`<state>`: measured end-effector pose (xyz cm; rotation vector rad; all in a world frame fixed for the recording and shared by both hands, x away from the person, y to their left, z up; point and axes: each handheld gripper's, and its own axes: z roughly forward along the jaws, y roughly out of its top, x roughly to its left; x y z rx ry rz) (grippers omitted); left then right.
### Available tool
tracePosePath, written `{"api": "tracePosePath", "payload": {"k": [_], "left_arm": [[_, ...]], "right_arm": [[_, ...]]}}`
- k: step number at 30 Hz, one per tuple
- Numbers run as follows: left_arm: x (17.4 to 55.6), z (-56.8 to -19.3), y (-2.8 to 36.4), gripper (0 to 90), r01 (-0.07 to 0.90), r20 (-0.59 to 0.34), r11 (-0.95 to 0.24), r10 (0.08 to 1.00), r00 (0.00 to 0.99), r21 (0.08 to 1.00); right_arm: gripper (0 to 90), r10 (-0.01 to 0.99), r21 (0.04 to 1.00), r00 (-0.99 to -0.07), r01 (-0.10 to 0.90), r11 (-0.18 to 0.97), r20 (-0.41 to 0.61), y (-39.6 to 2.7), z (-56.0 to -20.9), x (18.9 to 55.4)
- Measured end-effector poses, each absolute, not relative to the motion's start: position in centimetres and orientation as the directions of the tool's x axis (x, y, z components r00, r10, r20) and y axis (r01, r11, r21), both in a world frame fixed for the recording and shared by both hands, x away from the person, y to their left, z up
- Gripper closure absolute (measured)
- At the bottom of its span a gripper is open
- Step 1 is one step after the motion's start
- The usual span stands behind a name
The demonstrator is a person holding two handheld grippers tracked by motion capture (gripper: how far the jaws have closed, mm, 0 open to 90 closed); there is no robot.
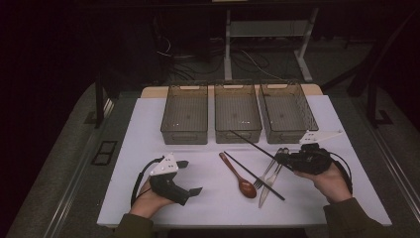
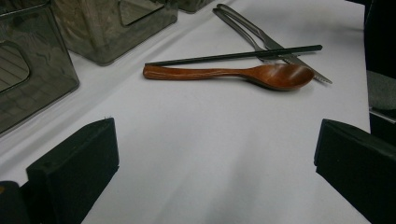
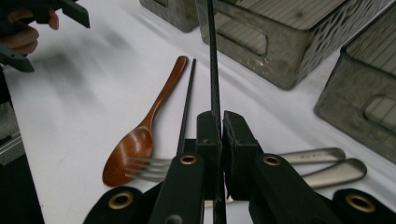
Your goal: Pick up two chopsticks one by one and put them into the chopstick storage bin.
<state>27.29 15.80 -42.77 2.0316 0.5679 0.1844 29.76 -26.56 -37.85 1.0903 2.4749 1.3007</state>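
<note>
My right gripper [image 1: 281,157] is shut on one black chopstick [image 1: 252,144], which slants up and away toward the middle bin. The right gripper view shows its jaws [image 3: 220,126] pressed together on this chopstick [image 3: 213,56]. The second chopstick [image 1: 247,171] lies flat on the white table cover beside a brown wooden spoon [image 1: 237,174]. A metal fork [image 1: 265,174] and knife [image 1: 270,186] lie under and beside the right gripper. My left gripper [image 1: 192,177] rests at the lower left, open with nothing between its jaws [image 2: 215,158], facing the spoon [image 2: 224,73].
Three dark see-through bins stand in a row at the back: left [image 1: 184,114], middle [image 1: 237,113] and right [image 1: 287,111]. The white table cover [image 1: 148,129] ends close to my hands at the front edge. Desk legs and cables show on the dark floor beyond.
</note>
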Motion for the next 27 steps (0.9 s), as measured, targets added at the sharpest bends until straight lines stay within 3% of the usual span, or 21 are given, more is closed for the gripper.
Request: {"api": "tracePosePath", "payload": {"k": [27], "left_arm": [[27.1, -42.8, 15.5, 0.0, 0.313, -0.104, -0.403, 0.462, 0.881, 0.860]], "right_arm": [[86.1, 0.669, 0.770, -0.722, 0.525, 0.364, 0.176, -21.7, -36.3, 33.4]]}}
